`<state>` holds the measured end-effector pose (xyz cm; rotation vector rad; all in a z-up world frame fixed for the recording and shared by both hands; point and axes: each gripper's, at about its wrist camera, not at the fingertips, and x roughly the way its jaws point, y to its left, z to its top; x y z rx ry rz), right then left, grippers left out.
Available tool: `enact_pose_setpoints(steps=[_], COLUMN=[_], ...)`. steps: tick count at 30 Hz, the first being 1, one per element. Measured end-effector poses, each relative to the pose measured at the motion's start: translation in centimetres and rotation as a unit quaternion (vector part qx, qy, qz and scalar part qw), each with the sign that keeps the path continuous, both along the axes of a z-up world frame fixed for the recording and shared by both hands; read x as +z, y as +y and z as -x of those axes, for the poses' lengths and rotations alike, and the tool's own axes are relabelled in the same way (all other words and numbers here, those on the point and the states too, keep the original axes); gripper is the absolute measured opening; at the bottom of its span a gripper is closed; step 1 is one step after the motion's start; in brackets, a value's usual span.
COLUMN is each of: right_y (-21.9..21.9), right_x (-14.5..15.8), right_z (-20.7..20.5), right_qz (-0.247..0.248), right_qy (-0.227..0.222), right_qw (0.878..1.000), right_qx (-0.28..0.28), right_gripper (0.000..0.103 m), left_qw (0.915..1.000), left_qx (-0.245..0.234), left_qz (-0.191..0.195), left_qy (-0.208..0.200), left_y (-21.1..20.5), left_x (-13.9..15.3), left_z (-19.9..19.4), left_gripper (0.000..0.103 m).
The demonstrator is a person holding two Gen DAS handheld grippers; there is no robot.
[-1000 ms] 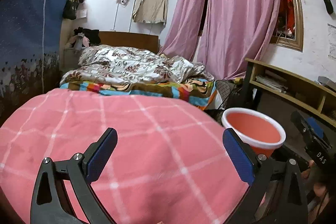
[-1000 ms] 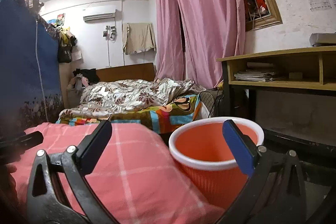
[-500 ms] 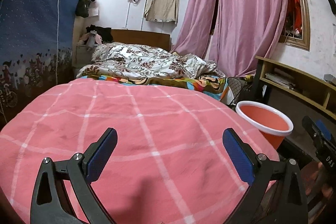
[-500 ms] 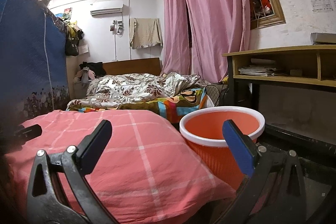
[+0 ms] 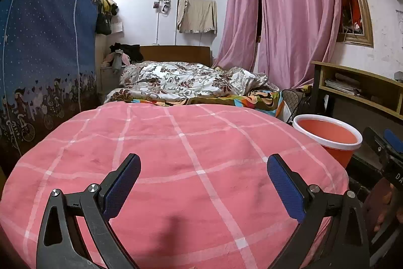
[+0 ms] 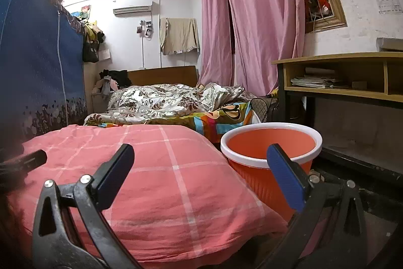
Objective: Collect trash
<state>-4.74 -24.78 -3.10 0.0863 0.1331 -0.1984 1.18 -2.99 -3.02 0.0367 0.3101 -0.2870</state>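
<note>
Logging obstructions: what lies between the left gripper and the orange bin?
Only the pink checked blanket lies between the open left gripper and the orange bin, per the left wrist view.

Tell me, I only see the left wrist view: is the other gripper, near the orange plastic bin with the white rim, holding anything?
Observer: No; the right wrist view shows the right gripper open and empty.
Visitor: Does the orange plastic bin touch the pink checked pillow?
Observer: The pillow's corner overlaps the bin's ribbed wall; contact is unclear.
Visitor: Any trash nearby?
Observer: A small pale scrap shows at the bin's right base, too small to identify.
</note>
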Motion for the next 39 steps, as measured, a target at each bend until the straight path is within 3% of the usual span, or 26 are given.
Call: enact_pose_setpoints(steps=[12,26,39], right_y=[0.2,0.8,0.9], right_x=[-0.7,-1.8,-2.4], right_z=[-0.4,-1.4,-1.7], right_qz=[0.017,0.022,0.012], right_qy=[0.009,0.033,0.034], right_qw=[1.000,0.999,0.999], right_qx=[-0.004,0.008,0.006], right_gripper=[0.085,0.085,0.085], left_qw=[0.9998,0.9999,1.0000], left_qx=[0.002,0.003,0.003], left_qz=[-0.017,0.012,-0.005], left_qy=[-0.005,-0.005,-0.005], left_y=[-0.7,0.3,0.0], left_x=[-1.1,-2.5,-3.2], left_z=[-0.3,-0.7,-1.0], left_gripper=[0.098,0.098,0.098])
